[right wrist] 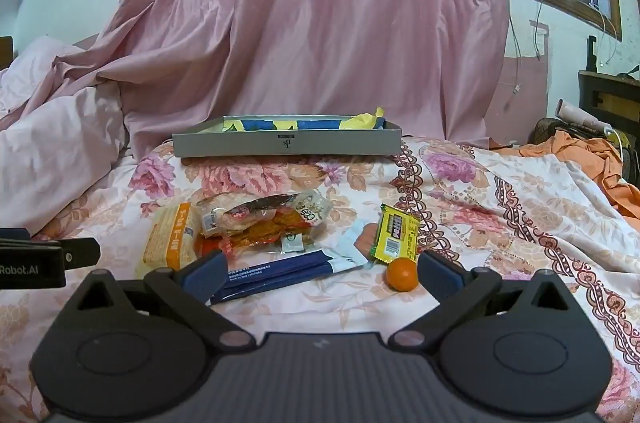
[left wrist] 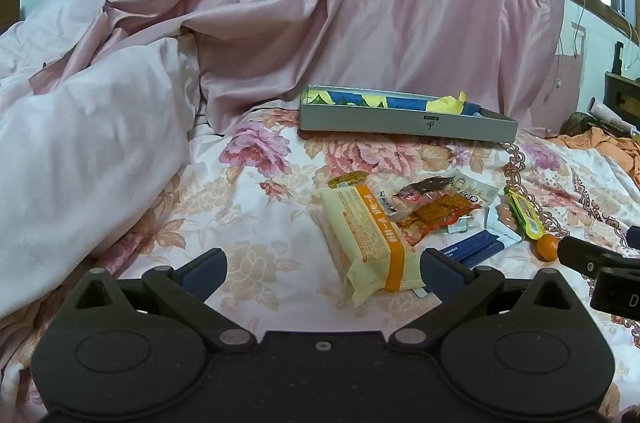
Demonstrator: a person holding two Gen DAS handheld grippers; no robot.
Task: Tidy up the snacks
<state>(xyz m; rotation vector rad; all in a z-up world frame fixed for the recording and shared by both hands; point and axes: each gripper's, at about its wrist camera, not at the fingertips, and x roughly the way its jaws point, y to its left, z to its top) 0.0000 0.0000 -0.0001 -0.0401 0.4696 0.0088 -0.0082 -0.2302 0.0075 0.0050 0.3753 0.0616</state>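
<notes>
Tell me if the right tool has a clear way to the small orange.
Probably yes: the right tool stands open, and the small orange lies uncovered on the bedspread just inside its right finger.

The box [right wrist: 287, 142] lies on the bedspread [right wrist: 500, 223], before the curtain [right wrist: 320, 23]. Nearer than the box lies the snack pile [right wrist: 256, 223]; right of it a bar [right wrist: 396, 237], then a fruit [right wrist: 401, 274], perhaps touching the bar.

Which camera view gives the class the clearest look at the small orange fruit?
The right wrist view: the small orange fruit lies whole and unobstructed on the bedspread, beside the yellow packet. In the left wrist view the fruit sits near the right edge, partly covered by that packet.
</notes>
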